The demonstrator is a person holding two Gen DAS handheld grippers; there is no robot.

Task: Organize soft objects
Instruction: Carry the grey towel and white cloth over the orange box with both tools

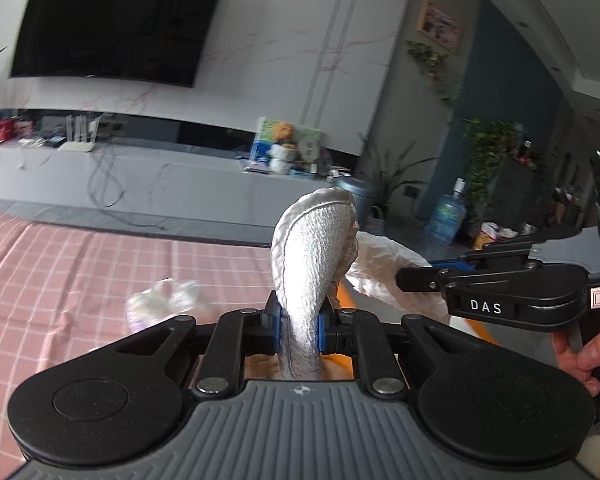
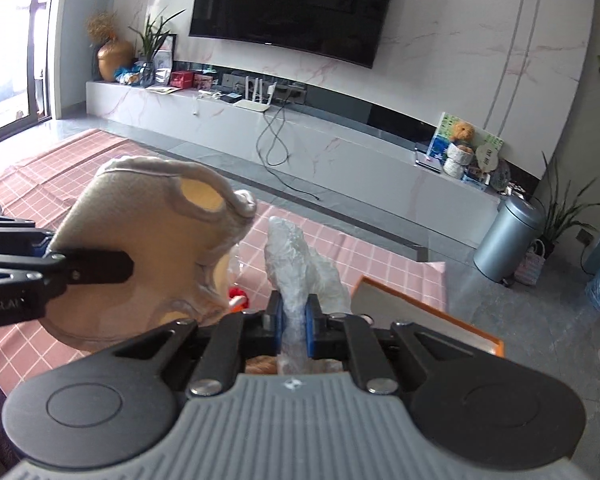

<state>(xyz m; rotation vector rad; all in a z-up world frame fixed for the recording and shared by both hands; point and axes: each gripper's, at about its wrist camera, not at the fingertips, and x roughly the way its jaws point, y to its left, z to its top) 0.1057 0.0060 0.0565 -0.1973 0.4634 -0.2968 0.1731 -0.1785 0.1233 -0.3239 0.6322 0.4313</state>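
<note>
From the left wrist, the left gripper point(image 1: 299, 330) pinches a white padded cloth piece point(image 1: 314, 256) upright above the pink checked sheet point(image 1: 60, 264), likely to carry it clear. From the right wrist, the right gripper point(image 2: 294, 326) pinches a crinkled plastic bag point(image 2: 300, 264), lifted beside an orange-rimmed box point(image 2: 428, 312), probably its destination.
</note>
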